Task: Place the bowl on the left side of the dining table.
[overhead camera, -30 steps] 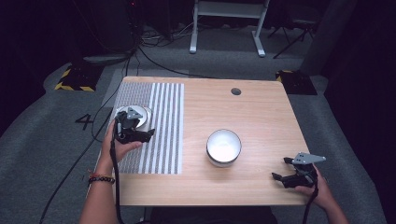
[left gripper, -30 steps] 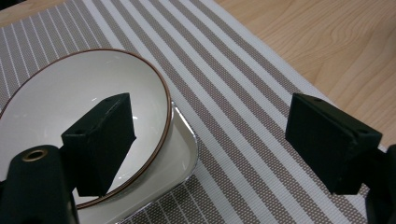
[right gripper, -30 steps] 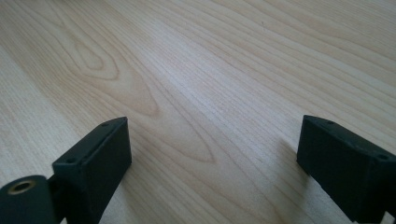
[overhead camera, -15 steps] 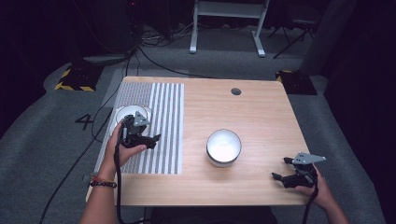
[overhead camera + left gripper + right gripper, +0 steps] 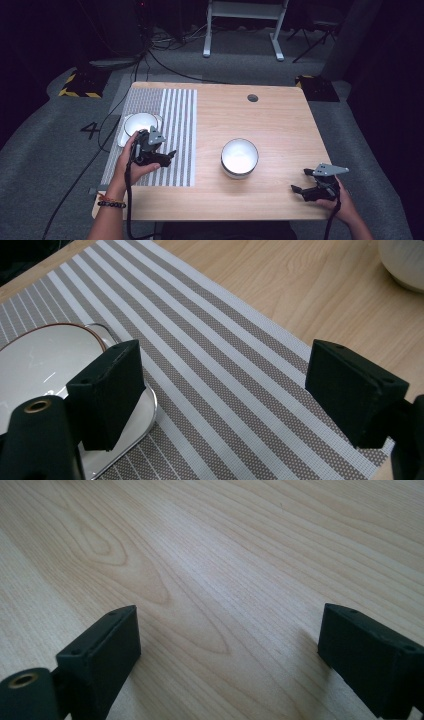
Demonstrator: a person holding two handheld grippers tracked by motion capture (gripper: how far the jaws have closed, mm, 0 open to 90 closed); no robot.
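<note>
Basically, left hand-held gripper (image 5: 167, 156), jaws spread and empty over the striped mat (image 5: 175, 130), sits nearer the white bowl (image 5: 239, 157) than the right hand-held gripper (image 5: 300, 182), also spread, on the worktop (image 5: 280, 120).

A: We are seeing open wood across the far half of the table (image 5: 280, 115), with only a small dark round spot (image 5: 252, 98) sitting near the far edge.

B: We are finding the white bowl (image 5: 239, 157) standing mid-table, blocking the straight line between our two sides.

A: On the striped mat (image 5: 170, 130), the small bowl (image 5: 139, 123) on its metal tray (image 5: 127, 432) is taking up the left edge, just beside the left gripper (image 5: 220, 390), whose jaws are standing wide apart.

B: The mat's right strip is lying bare. Around the right gripper (image 5: 227, 655), also spread wide, we are looking at nothing but bare wood.
</note>
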